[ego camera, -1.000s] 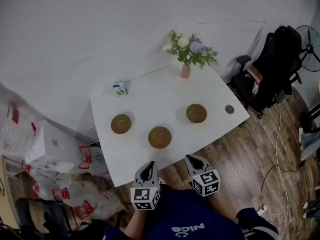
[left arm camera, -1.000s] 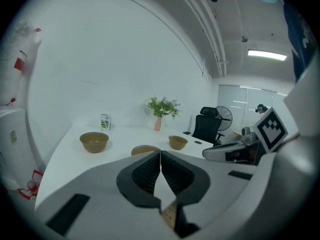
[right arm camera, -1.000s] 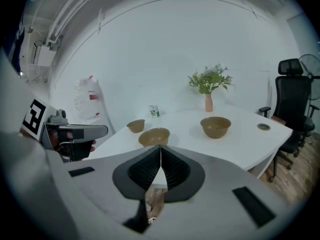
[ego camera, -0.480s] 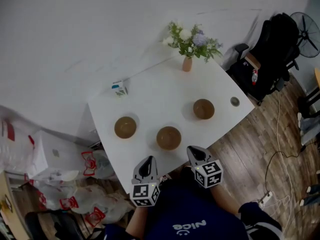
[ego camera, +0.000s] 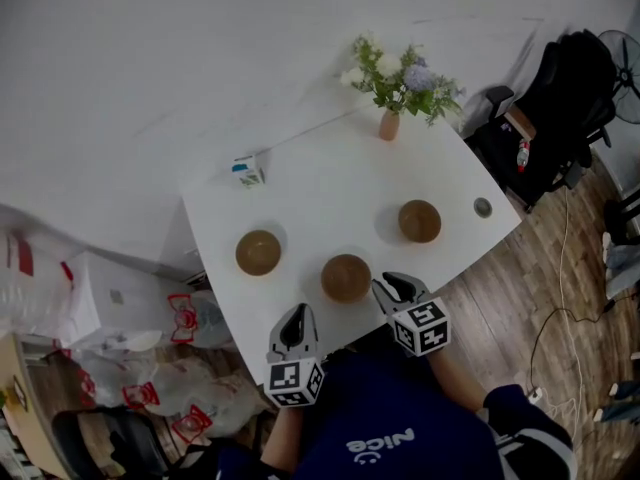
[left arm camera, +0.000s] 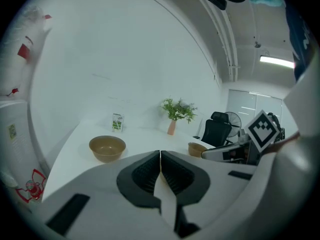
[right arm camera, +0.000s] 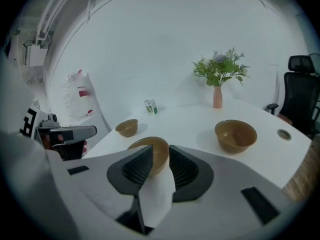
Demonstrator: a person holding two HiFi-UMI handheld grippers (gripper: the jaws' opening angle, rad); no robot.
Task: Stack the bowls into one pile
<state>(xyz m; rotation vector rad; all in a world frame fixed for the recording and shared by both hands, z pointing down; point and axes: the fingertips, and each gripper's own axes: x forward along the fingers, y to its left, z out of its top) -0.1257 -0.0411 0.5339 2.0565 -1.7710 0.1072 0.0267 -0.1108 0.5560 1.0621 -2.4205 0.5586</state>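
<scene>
**Right jaws just opened at the middle bowl: pickup is next, nothing stacked yet**

Your right gripper (ego camera: 392, 288) was shut a second ago and its jaws have just been opening. They now stand partly apart and hold nothing. It has also come in from the table's near edge, so its tips are just beside the middle bowl (ego camera: 346, 277).

In the right gripper view that bowl's rim sits in line with the gap. I can't tell whether the rim is already between the pads or just ahead of them. It doesn't look pinched.

Your left gripper (ego camera: 295, 320) has moved up too, but its jaws are together and empty. The left bowl (ego camera: 258, 252) is ahead of its tips and to their left, well apart.

The right bowl (ego camera: 419, 221) is beyond your right tips and off to their right. All three bowls sit apart on the table (ego camera: 320, 183), where they were. My read is you're set up for the first grasp.
</scene>
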